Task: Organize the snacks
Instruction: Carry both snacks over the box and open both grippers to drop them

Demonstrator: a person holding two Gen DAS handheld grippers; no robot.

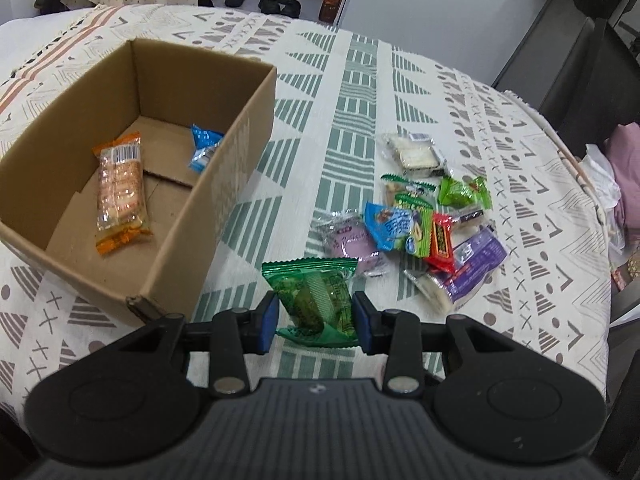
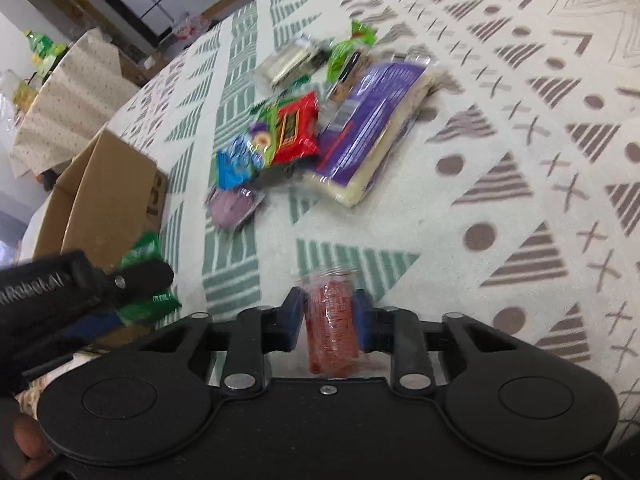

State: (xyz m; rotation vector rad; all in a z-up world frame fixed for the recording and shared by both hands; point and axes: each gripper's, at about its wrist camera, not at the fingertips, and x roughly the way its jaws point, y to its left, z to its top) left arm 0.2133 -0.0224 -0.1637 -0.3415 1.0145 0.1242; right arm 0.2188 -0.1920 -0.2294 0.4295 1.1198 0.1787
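Two snacks lie in the cardboard box (image 1: 224,184); the left gripper (image 1: 316,320) clamps a green packet (image 1: 316,300); the right gripper (image 2: 330,316) pinches a red snack (image 2: 332,328); a pile (image 1: 424,224) waits mid-counter.

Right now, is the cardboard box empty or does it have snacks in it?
Not empty. The cardboard box holds two snacks: an orange packet lying on its floor and a blue packet against its right wall.

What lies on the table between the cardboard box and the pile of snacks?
Only bare tablecloth between box and pile, in the left wrist view.
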